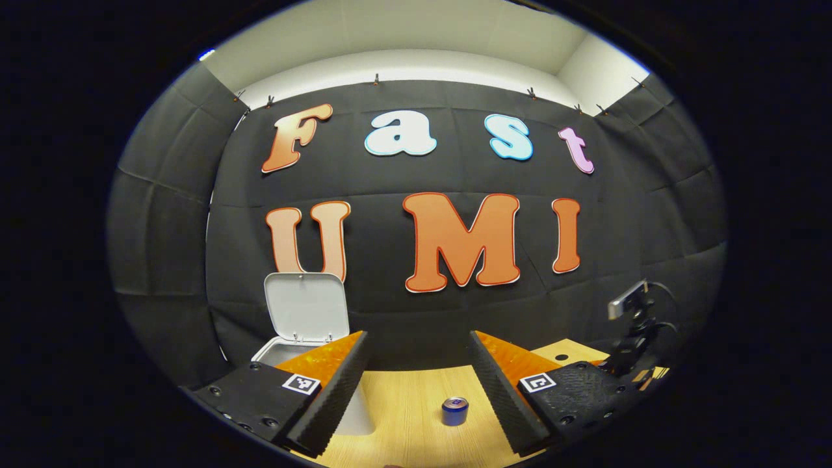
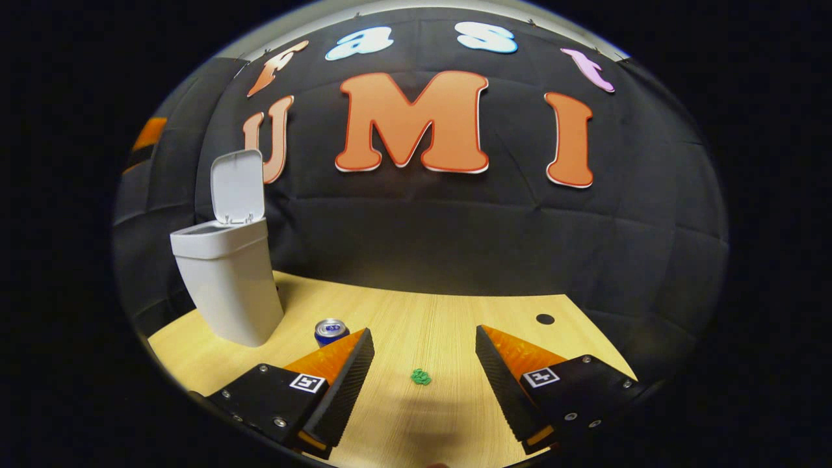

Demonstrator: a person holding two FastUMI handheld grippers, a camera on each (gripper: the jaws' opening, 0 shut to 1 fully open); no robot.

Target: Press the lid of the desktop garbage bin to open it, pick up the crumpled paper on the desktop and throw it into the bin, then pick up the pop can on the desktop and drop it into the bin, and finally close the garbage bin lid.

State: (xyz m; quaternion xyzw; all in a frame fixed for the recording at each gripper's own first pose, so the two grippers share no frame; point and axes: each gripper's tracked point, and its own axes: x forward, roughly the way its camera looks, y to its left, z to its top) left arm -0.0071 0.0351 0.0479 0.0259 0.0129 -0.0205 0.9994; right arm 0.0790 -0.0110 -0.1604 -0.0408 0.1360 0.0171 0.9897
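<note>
Crumpled green paper (image 2: 420, 376) lay between the wide-open right tool (image 2: 422, 364); descend straight, close gently. Bin lid (image 2: 237, 186) stood raised.

Your way into the garbage bin (image 2: 227, 286) is open from above: its lid (image 2: 237, 186) stands upright at the back. The pop can (image 2: 331, 330) sits just beside its base. The crumpled paper (image 2: 420, 376) lies alone mid-table (image 2: 455, 312), approachable from every side.
</note>
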